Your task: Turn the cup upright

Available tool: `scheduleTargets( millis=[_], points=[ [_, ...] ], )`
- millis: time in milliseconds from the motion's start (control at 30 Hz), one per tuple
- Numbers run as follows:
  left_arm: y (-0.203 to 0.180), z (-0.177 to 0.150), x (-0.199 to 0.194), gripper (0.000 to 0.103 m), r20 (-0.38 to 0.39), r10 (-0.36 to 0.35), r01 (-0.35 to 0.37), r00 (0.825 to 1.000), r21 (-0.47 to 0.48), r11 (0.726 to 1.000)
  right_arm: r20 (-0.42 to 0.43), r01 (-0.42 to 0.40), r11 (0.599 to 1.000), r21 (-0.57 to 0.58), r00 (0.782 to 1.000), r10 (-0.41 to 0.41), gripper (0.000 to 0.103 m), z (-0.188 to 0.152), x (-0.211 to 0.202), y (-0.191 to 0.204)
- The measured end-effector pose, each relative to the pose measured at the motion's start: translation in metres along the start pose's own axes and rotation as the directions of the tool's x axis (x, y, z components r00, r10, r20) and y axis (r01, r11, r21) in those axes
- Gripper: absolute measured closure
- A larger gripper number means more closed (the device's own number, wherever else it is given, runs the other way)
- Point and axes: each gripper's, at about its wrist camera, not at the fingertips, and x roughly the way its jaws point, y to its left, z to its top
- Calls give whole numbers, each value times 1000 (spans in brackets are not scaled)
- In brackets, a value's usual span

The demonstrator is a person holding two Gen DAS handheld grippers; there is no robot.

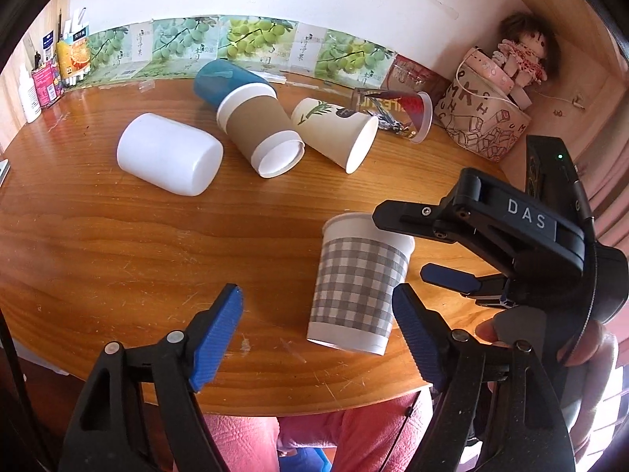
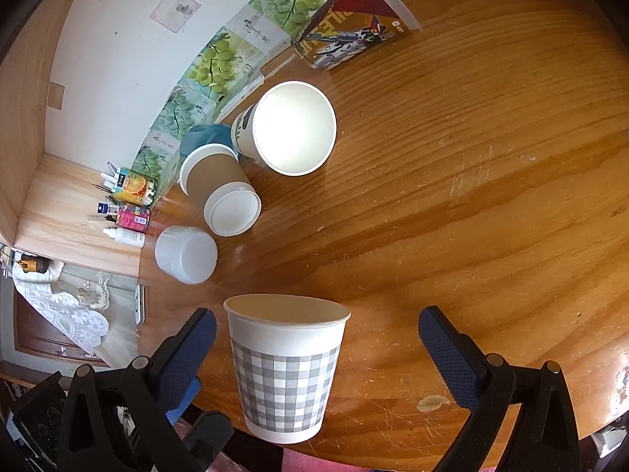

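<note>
A grey-and-white checked paper cup (image 1: 359, 285) stands upright near the front edge of the wooden table (image 1: 118, 244), mouth up. It also shows in the right wrist view (image 2: 286, 367). My left gripper (image 1: 318, 338) is open, its blue fingers (image 1: 218, 334) just in front of the cup and not touching it. My right gripper (image 2: 316, 358) is open around the cup, with its dark pads (image 2: 448, 358) apart from the cup's sides. The right gripper also shows in the left wrist view (image 1: 432, 251), reaching in from the right.
Several cups lie on their sides further back: a white plastic one (image 1: 169, 153), a brown-sleeved one (image 1: 259, 129), a blue one (image 1: 220, 80), a leaf-printed one (image 1: 338, 131) and a clear printed one (image 1: 397, 110). A bag with a doll (image 1: 491, 118) sits at the back right. Bottles (image 1: 43, 78) stand at the back left.
</note>
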Motion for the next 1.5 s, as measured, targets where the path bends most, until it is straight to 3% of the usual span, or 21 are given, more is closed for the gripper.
scheduleTargets(
  millis=[467,867,967,1267,1500],
  points=[
    [40,7,-16,22,53,46,-45,998,-29,999,-15,44,999,-32,999,-44,1,1,24,19],
    [72,6,-23,22,64,56,-51,996,-83,995,9,130,983,-131,991,-130,21,-3,36,43],
    [77,7,-24,22,64,56,-50,996,-92,994,3,115,983,-140,993,-115,27,-4,40,48],
    [93,7,-34,22,85,43,-32,995,-131,991,129,173,962,-210,981,-148,29,-8,29,71],
    [98,6,-37,22,93,48,-35,995,-137,990,283,223,937,-269,948,-144,29,-12,9,87]
  ],
)
